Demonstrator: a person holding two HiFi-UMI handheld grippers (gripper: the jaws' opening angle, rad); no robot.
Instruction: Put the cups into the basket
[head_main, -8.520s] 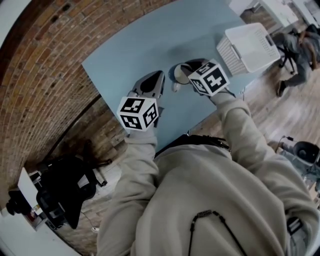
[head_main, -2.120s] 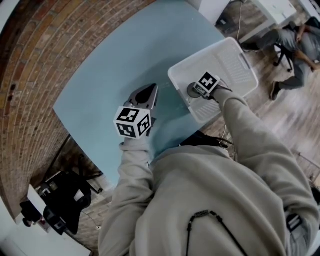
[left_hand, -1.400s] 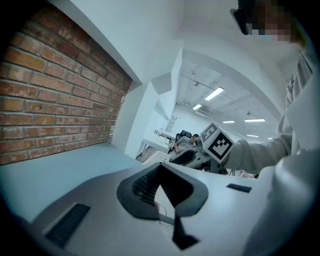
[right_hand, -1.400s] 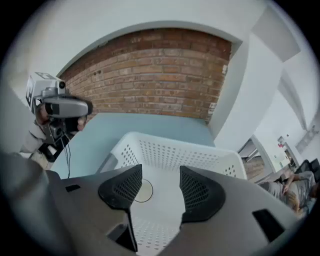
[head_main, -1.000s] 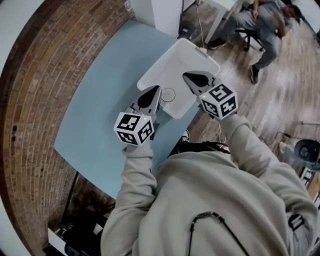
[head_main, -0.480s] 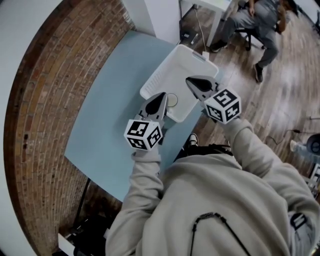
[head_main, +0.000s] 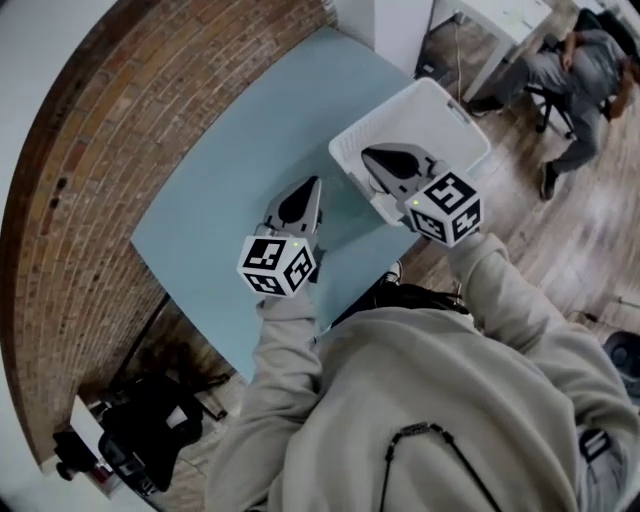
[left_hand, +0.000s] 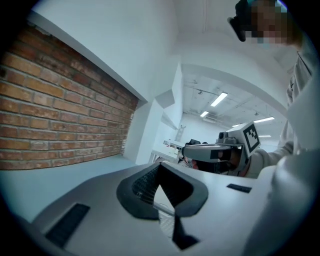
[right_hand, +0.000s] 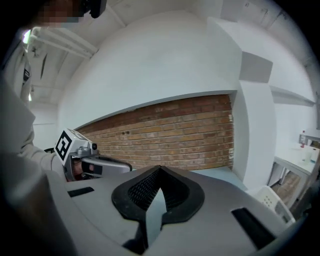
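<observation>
Left gripper (head_main: 312, 182) shut, empty, held over blue table (head_main: 225, 175). Right gripper (head_main: 368, 152) shut, empty, held over white basket (head_main: 395, 105). Cups not discernible. Square markers seen on cubes (head_main: 277, 266).

Pale blue table (head_main: 230, 170), white basket (head_main: 455, 125) on it

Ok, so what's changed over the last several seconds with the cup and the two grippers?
The right gripper carried the cup from the table into the basket, let it go and rose; its jaws are now shut and empty above the basket. The cup is out of sight now, probably under that gripper. The left gripper stayed shut and empty over the table.
</observation>
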